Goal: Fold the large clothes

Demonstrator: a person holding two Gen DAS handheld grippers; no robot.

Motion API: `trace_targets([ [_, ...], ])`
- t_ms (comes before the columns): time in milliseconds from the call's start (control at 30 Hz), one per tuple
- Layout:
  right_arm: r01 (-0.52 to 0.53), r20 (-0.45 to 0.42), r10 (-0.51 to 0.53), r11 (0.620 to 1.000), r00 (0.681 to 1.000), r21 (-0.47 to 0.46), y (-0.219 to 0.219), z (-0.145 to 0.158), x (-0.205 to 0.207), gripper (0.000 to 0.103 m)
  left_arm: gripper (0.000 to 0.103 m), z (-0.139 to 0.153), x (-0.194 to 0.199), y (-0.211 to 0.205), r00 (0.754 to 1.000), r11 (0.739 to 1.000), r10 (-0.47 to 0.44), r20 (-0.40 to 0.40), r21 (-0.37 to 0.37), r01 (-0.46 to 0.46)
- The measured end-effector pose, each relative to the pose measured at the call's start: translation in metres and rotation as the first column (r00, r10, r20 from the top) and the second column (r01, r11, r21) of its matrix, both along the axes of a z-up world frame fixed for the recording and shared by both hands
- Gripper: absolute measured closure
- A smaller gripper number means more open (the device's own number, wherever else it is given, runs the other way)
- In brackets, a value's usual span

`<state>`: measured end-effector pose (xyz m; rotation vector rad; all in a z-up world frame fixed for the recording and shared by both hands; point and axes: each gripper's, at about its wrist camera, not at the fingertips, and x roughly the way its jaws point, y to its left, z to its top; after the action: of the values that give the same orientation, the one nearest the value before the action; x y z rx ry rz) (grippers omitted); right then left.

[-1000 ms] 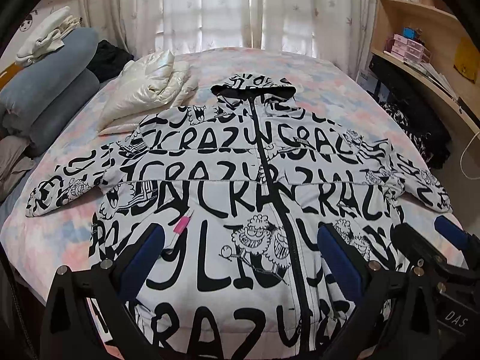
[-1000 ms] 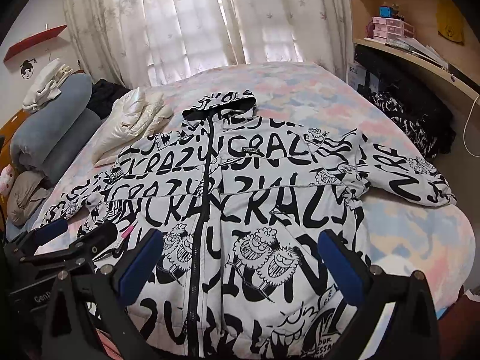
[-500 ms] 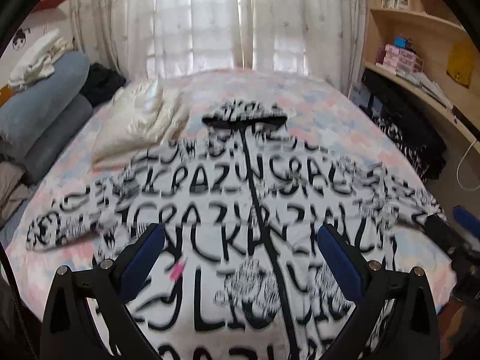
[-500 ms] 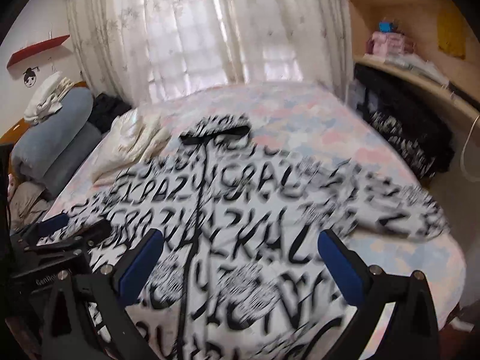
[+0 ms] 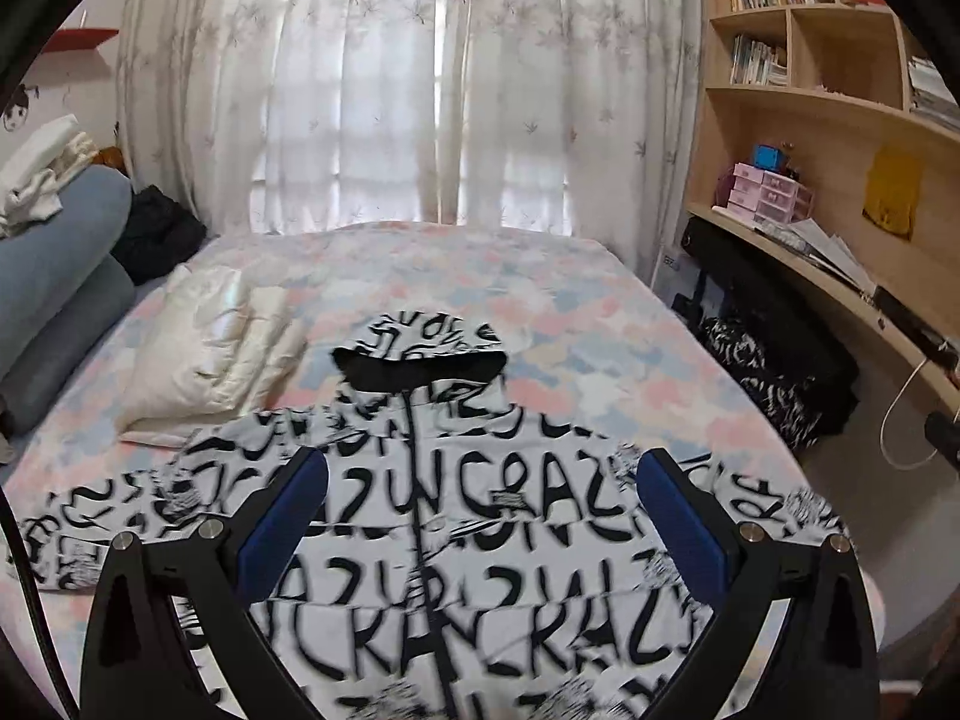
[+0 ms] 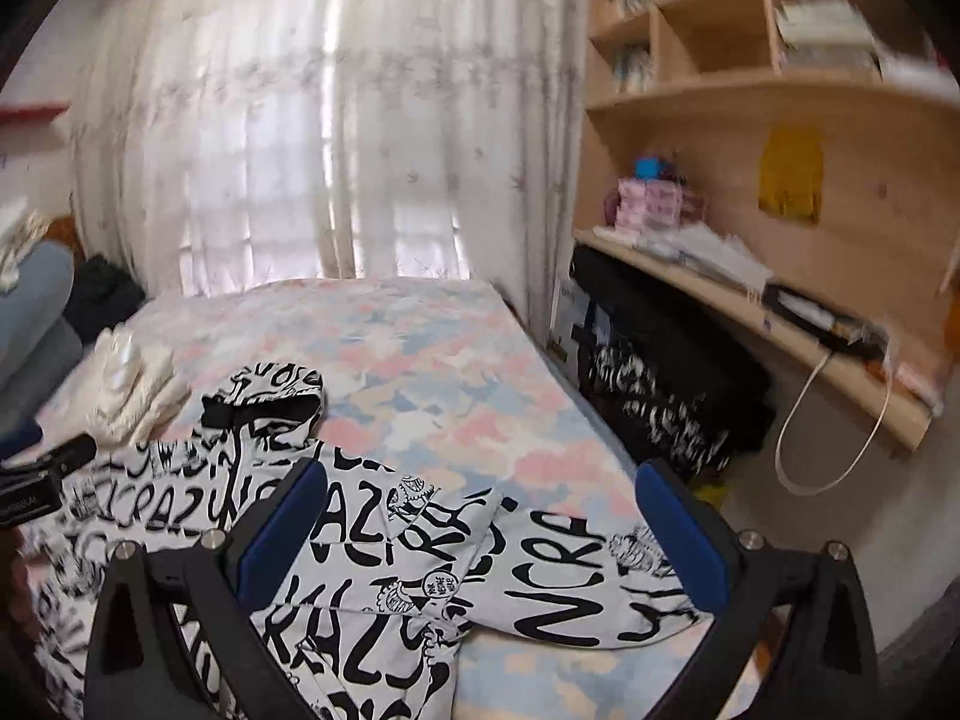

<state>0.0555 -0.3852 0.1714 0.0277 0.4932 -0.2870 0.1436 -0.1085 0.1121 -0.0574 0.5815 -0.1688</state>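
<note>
- Left wrist view: your left hand-held gripper (image 5: pixel 480 516) is spread wide with nothing between its fingers, above the jacket (image 5: pixel 492 540).
- The jacket lies flat, front up and zipped, on the bed (image 5: pixel 540 288), hood (image 5: pixel 420 339) toward the curtains and both sleeves spread out.
- Your right hand-held gripper (image 6: pixel 480 522) is also wide apart and empty, over the right sleeve (image 6: pixel 570 576).
- The jacket looks padded: soft, bulky, probably light, likely springy in a fold. Pinch the sleeve near its cuff, or the hem.
- 1 small pink set of drawers (image 5: pixel 771 195) sits on the desk (image 5: pixel 810 276); I cannot tell its contents.
</note>
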Motion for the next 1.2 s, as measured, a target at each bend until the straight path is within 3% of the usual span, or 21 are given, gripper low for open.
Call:
trace_targets([
  [100,0.052,-0.039,-0.049,0.995,0.998,0.082,-0.04,-0.015,0.01,0.0,0.001,-0.012,0.02,-0.023,0.999,1.0,-0.026,-0.027,0.0,0.026],
  [267,0.114,-0.133,-0.085,0.968,0.987,0.224,-0.095,-0.065,0.024,0.002,0.001,-0.059,0.05,-0.066,0.991,0.998,-0.057,-0.117,0.026,0.061],
  [467,0.203,-0.253,-0.109,0.901,0.961,0.384,-0.153,-0.135,0.027,0.007,0.001,-0.129,0.075,-0.114,0.972,0.995,-0.077,-0.221,0.041,0.088],
  [667,0.341,-0.343,-0.178,0.794,0.922,0.504,-0.208,-0.195,-0.001,0.007,0.001,-0.182,0.087,-0.16,0.949,0.989,-0.119,-0.291,0.05,0.139],
  [733,0.384,-0.365,-0.201,0.742,0.909,0.549,-0.226,-0.215,-0.012,0.012,0.001,-0.198,0.09,-0.177,0.937,0.986,-0.141,-0.318,0.043,0.163],
  [900,0.436,-0.399,-0.203,0.59,0.894,0.679,-0.258,-0.268,-0.029,0.036,0.003,-0.226,0.095,-0.204,0.923,0.982,-0.15,-0.355,0.051,0.18],
  [1000,0.446,-0.384,-0.23,0.529,0.894,0.722,-0.269,-0.284,-0.027,0.036,0.005,-0.239,0.097,-0.214,0.913,0.98,-0.147,-0.382,0.072,0.188],
  [1133,0.462,-0.36,-0.291,0.527,0.887,0.713,-0.276,-0.286,-0.015,0.036,0.013,-0.243,0.097,-0.219,0.901,0.976,-0.157,-0.405,0.077,0.204],
  [1167,0.47,-0.363,-0.299,0.533,0.883,0.703,-0.276,-0.286,-0.011,0.042,0.016,-0.242,0.096,-0.218,0.9,0.975,-0.162,-0.404,0.074,0.209],
  [1200,0.477,-0.366,-0.307,0.548,0.879,0.687,-0.275,-0.285,-0.006,0.056,0.019,-0.239,0.095,-0.217,0.901,0.974,-0.171,-0.398,0.072,0.216],
])
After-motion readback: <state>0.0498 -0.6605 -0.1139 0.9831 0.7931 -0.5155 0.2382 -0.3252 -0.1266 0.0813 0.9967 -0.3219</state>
